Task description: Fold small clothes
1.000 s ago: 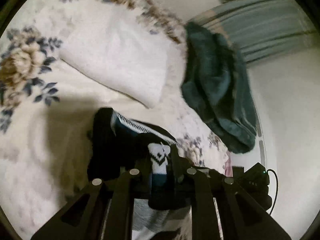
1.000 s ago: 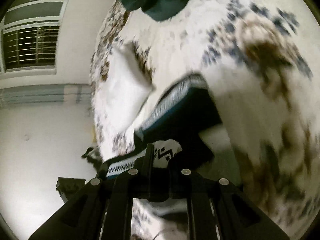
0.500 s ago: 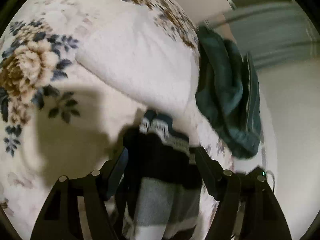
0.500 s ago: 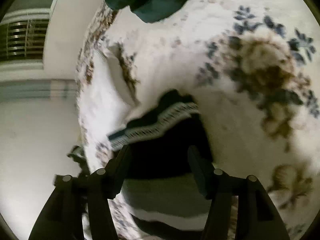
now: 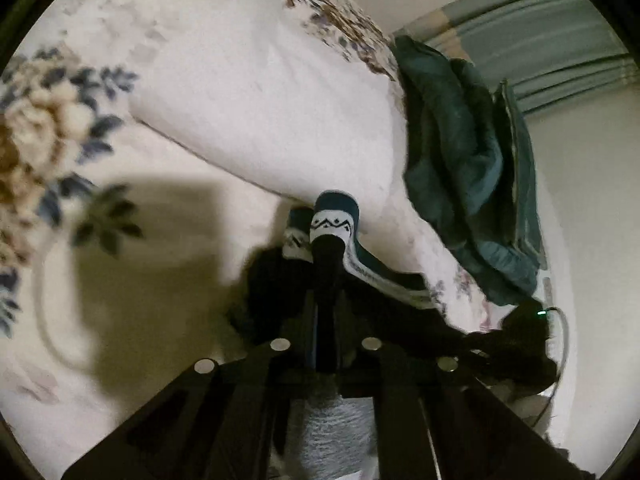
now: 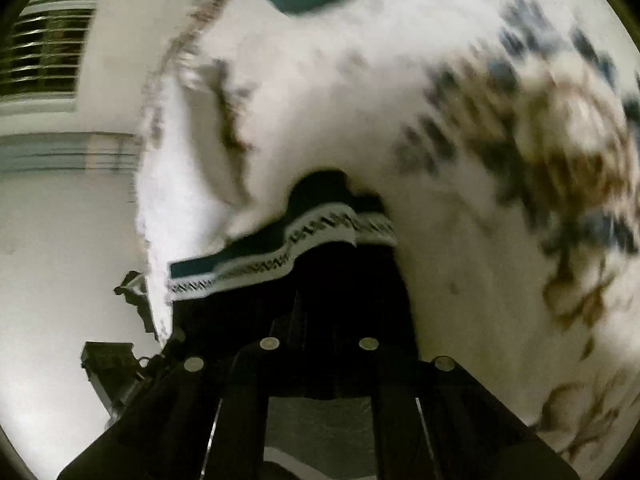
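Observation:
A small dark knit garment (image 5: 334, 228) with a teal hem and a white zigzag band lies on a floral bedspread (image 5: 120, 280). My left gripper (image 5: 327, 280) is shut on a bunched fold of it, the banded edge sticking up between the fingers. In the right wrist view the same garment (image 6: 320, 228) stretches left along its zigzag band. My right gripper (image 6: 320, 300) is shut on its dark cloth; the fingertips are lost against the black fabric.
A white pillow (image 5: 260, 112) lies just beyond the garment. A dark teal garment (image 5: 468, 168) is heaped at the bed's far right edge. A black device with a green light (image 5: 532, 320) and cable sits past the bed's edge. A wall and window (image 6: 44, 52) are at left.
Half a second ago both grippers were open over the garment. Now both have closed on it, and its banded edge is bunched up between the left fingers.

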`<state>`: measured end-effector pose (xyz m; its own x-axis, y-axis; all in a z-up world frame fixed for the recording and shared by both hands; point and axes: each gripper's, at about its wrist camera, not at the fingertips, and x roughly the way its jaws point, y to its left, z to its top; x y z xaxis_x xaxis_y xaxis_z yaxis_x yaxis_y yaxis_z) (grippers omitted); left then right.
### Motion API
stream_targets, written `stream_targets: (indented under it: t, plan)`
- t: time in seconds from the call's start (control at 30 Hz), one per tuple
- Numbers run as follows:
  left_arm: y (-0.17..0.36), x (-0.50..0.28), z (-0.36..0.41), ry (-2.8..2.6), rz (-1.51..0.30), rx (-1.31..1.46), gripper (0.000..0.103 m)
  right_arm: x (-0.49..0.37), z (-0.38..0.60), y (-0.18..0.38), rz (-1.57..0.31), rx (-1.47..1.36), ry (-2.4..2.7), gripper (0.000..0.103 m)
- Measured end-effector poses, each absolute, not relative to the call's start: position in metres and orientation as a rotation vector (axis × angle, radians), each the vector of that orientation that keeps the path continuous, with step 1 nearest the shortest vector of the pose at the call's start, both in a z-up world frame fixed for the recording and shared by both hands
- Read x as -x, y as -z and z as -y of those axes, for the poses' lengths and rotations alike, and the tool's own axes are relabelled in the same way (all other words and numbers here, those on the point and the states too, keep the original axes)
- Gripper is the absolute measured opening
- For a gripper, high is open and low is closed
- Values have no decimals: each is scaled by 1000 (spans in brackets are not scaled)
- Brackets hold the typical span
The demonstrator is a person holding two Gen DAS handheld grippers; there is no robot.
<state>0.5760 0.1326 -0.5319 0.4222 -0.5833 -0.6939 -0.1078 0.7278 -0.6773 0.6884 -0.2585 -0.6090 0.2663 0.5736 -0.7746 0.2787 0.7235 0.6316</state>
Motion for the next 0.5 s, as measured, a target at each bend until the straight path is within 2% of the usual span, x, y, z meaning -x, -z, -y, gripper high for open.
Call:
stream_targets:
  t: [0.13,0.17,0.2,0.23,0.27,0.3,0.37,0.5]
  plan:
    - [540,-578,-134,309,-1175,709,6,-703,246,624,-1462,-683,-239,12]
    - [538,-575,-135,313,-1182,720,13,-704,248,626,-1487,-682,-245,15]
    - [534,-571,-137,316,-1183,733,23,-704,252,626,-1500,-697,-254,28]
    - [528,-564,-140,310,-1170,742,52,-701,258,623,-1497,-727,-268,48]
    - [520,-555,-143,306,-1150,756,72,-698,266,620,-1489,-760,-288,59]
    - [513,-543,-147,306,-1119,786,72,-693,274,617,-1488,-782,-307,74]
    - [502,-512,-156,302,-1076,845,72,-686,287,615,-1495,-806,-346,81]
    - [503,-434,-156,258,-1030,965,76,-681,297,636,-1571,-840,-431,101]
